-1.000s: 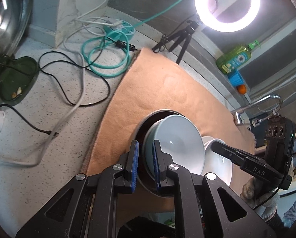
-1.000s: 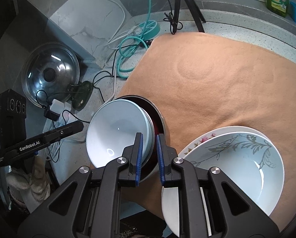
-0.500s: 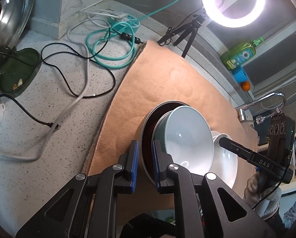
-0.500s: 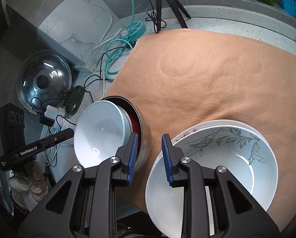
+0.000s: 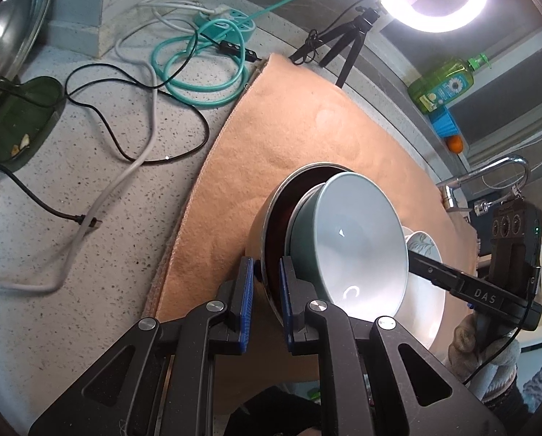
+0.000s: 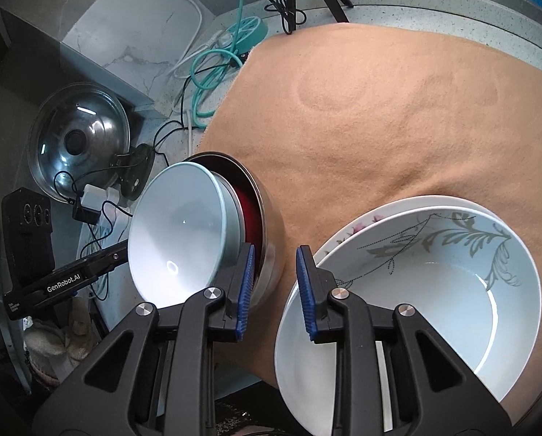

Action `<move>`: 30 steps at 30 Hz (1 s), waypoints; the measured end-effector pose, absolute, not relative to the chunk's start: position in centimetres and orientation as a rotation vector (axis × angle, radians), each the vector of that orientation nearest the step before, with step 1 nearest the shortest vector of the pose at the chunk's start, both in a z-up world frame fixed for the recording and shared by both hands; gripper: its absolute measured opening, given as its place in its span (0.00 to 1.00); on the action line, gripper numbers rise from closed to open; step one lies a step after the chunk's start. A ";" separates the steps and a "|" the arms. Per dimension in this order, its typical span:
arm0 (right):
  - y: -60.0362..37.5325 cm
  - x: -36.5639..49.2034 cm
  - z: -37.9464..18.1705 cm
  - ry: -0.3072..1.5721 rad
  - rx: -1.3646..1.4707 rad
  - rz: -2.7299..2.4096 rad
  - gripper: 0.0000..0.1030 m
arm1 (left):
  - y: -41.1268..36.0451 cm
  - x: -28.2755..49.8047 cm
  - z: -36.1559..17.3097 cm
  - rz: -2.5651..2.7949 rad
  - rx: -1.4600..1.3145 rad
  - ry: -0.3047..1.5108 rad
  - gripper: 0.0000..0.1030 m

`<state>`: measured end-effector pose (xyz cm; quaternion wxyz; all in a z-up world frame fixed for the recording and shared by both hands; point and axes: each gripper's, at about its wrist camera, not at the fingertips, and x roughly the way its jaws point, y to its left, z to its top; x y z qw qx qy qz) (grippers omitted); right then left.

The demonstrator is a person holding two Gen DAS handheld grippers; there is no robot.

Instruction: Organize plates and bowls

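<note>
Released from the right gripper (image 6: 272, 287), whose jaws now stand apart and empty, the pale bowl (image 6: 178, 234) is left tilted at nine o'clock in the steel bowl (image 5: 271, 218), whose rim is clamped steady by the left gripper (image 5: 265, 290).

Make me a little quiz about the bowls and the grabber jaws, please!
1. True or false: the pale blue bowl sits tilted inside the steel bowl.
2. What do the left gripper jaws grip? A) the steel bowl's rim B) a flowered plate C) a soap bottle
3. What colour is the cloth under the steel bowl?

Key: 1 true; 2 A; 3 peach-orange.
</note>
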<state>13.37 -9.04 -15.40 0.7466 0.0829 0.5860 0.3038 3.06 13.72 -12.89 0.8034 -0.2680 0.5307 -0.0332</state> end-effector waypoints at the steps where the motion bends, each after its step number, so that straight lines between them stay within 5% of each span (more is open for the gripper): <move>1: -9.0 13.4 -15.5 1.286 0.185 0.665 0.23 | 13.7 3.1 -12.9 -0.069 -0.574 1.136 0.12; 10: -8.3 13.5 -16.2 1.303 0.200 0.690 0.12 | 13.6 3.0 -12.9 -0.072 -0.570 1.127 0.12; 30: -8.8 12.9 -15.0 1.278 0.207 0.681 0.12 | 13.4 2.5 -11.2 -0.087 -0.554 1.090 0.12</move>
